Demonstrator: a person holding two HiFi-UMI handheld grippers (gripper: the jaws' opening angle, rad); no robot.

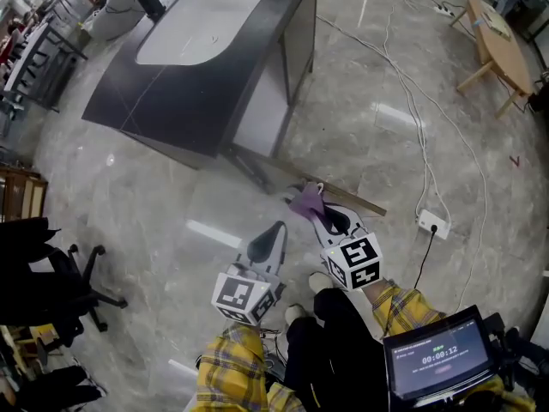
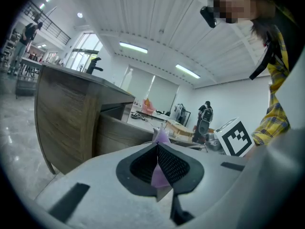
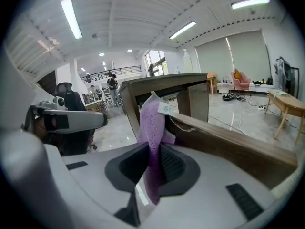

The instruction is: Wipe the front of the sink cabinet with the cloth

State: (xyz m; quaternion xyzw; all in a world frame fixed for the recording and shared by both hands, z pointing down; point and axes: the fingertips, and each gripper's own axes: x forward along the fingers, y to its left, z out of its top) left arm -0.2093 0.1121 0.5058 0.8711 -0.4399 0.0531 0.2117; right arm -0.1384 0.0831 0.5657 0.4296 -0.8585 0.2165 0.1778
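Right claw is pinching the purple cloth, which stands up out of its tips just short of the sink cabinet, low over the floor. Left claw is pressed together beside it, nothing in its grip, aimed at the same cabinet.

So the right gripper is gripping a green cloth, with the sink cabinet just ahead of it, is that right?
Not quite: the cloth is purple, not green. The right gripper view shows it plainly. The rest holds: the right gripper is shut on it, with the sink cabinet just ahead.
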